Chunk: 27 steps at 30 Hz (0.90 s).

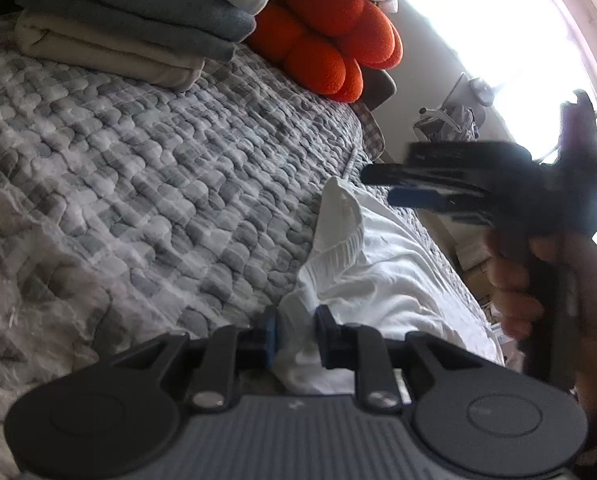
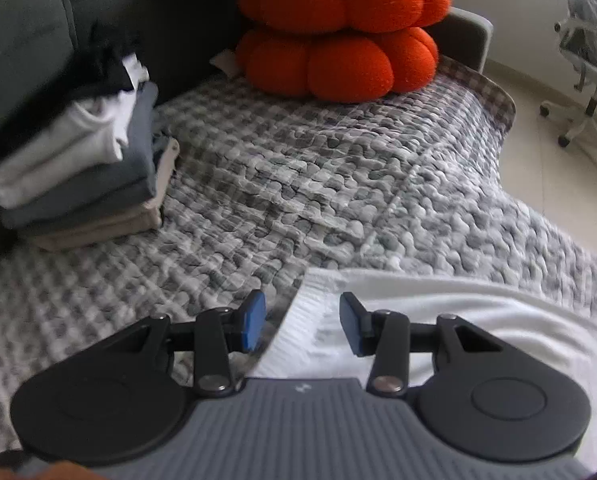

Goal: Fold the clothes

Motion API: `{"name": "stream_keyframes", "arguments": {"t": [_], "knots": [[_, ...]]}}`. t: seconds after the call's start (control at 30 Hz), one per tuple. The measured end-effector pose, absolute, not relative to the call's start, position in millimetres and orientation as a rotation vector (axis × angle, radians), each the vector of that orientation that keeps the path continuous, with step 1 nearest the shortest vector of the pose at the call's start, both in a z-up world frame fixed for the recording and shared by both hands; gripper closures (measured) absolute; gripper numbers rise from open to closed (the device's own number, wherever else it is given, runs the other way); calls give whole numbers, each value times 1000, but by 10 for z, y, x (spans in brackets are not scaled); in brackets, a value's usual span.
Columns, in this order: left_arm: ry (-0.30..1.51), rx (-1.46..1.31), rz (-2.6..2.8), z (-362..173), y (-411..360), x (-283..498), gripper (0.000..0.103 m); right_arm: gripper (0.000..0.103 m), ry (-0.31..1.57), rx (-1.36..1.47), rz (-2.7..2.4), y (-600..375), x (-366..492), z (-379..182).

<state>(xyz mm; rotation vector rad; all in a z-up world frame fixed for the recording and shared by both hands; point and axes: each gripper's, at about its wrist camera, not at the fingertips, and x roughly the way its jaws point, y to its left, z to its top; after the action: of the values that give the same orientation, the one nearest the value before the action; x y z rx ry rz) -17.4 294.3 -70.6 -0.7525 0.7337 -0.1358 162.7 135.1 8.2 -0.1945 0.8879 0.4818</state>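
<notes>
White garment (image 1: pixel 382 276) lies crumpled along the bed's (image 1: pixel 138 168) right-hand edge, near its front corner. Left gripper (image 1: pixel 296 336): jaws narrow, pinching a fold of the white cloth. Right gripper (image 2: pixel 302 326): jaws spread, empty, hovering over the ribbed hem. Step judged: picking up to spread out before folding. Next: right jaws must close on the hem, then both lift. Folded stack (image 2: pixel 78 176) sits at the far corner.
</notes>
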Motion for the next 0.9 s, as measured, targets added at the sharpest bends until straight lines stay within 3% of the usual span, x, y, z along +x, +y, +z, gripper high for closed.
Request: {"name": "stream_keyframes", "arguments": {"t": [0.17,0.23,0.4,0.6,0.9], "knots": [[734,-789,-144,-734,2979,-164,85,58,907,-346,427,1664,1765,-119],[737,-807,-150,-750,2999,-161,86,64,913,-406,400,1752,1813,-189],[745,-843,-165,-773,3046,-148,86,67,916,-533,346,1880,1877,-288],[759,-982,-210,-865,3236,-121,78,69,891,-611,322,1916,1870,-286],[817,-1099,-256,-1037,3316,-46,78,87,865,-644,297,1890,1901,-314]]}}
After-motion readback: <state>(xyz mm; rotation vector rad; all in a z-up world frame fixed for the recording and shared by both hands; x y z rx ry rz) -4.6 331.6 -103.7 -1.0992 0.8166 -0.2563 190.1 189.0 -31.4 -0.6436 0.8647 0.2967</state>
